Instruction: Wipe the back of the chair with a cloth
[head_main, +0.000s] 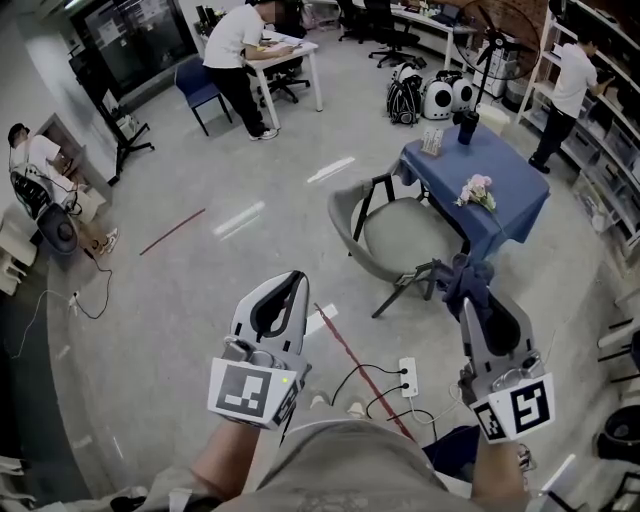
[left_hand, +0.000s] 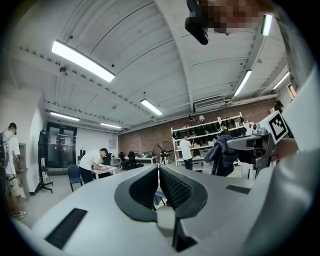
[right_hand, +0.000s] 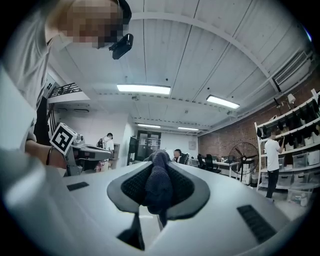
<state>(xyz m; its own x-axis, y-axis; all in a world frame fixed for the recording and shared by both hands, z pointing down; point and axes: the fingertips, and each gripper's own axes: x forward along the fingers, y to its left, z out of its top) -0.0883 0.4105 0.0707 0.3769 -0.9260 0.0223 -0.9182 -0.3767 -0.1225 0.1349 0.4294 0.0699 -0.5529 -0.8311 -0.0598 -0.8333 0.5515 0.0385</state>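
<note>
Left gripper level, jaws pressed together, empty; right gripper level, pinching dark cloth; chair ahead.

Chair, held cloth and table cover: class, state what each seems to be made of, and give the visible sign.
The chair is likely moulded plastic, matte grey: one smooth curved shell. Its thin dark legs are perhaps metal. The cloth is a dark blue textile, apparently knitted, with a fine ribbed texture and soft folds. The table cover is blue fabric: it drapes and hangs at the corners.
</note>
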